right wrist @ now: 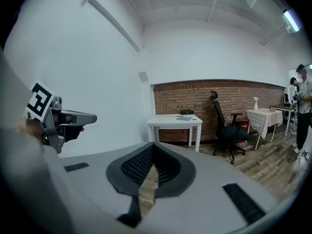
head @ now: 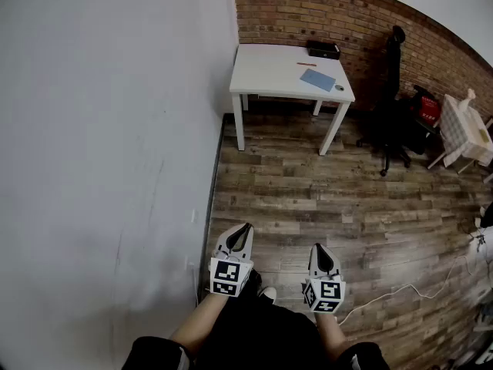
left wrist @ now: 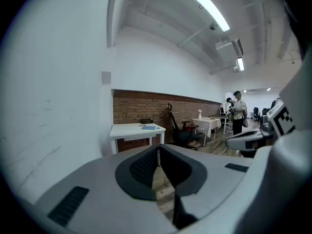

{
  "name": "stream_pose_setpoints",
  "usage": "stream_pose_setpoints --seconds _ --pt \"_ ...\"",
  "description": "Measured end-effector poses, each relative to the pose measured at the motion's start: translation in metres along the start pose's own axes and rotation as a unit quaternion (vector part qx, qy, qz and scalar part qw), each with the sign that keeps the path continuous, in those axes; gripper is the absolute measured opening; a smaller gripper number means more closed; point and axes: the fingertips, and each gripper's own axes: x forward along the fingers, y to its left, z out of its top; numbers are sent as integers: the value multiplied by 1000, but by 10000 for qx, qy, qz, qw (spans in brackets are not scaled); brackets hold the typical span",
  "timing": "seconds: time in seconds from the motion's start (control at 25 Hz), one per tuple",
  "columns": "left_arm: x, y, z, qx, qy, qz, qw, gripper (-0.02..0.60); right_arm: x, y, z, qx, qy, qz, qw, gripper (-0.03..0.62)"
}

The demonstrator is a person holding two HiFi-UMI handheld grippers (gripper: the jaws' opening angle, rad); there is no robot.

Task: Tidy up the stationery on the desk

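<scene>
Head view, left gripper (head: 246,227) & right gripper (head: 317,247) closed, desk (head: 266,74) ahead

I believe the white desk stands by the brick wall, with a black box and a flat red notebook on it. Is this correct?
Not quite. The flat notebook on the white rectangular desk is light blue, not red; the head view shows it. The desk does stand by the red brick wall, with the black box on it.

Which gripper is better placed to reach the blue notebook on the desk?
Right, marginally. The right gripper and left gripper are both shut, empty and far from the desk; the blue notebook lies on its right side, nearer the right gripper's line.
</scene>
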Motion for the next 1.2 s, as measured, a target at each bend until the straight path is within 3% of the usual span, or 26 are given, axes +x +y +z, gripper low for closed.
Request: stream_pose_setpoints --seconds 0.16,0.68,1.2 --pt "-2 2 -8 -17 69 -13 10000 26 0 3 7 98 -153 6 9998 23" --pt "-2 -8 -1 -13 7 -195 9998 14 -2 3 8 188 6 -5 9998 23" --pt "53 14 5 9 166 -392 9991 14 53 0 21 308 112 15 9995 23"
